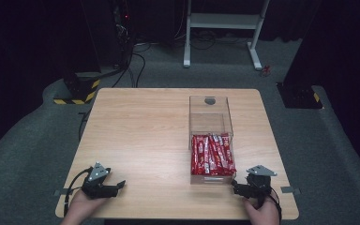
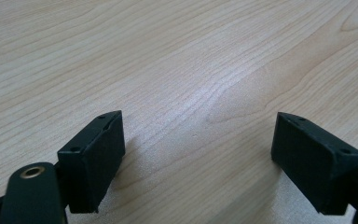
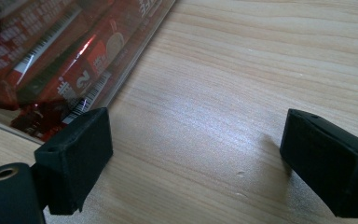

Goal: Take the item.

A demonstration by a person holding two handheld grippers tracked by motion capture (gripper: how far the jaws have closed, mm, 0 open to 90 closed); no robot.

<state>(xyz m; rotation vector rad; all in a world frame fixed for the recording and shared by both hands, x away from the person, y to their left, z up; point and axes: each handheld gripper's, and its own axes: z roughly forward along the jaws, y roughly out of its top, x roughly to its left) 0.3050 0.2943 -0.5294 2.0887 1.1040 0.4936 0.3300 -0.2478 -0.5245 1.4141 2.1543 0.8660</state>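
Both grippers, left and right, rest spread and empty on table. Likely starting step; next, right reaches into clear box for red packets.

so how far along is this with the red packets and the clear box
Done: the red packets already lie in the near end of the clear box; its far end looks empty. In hand: nothing. The left claw rests open on the table, the right claw open beside the box's near corner. Left: any handling of the box or packets.
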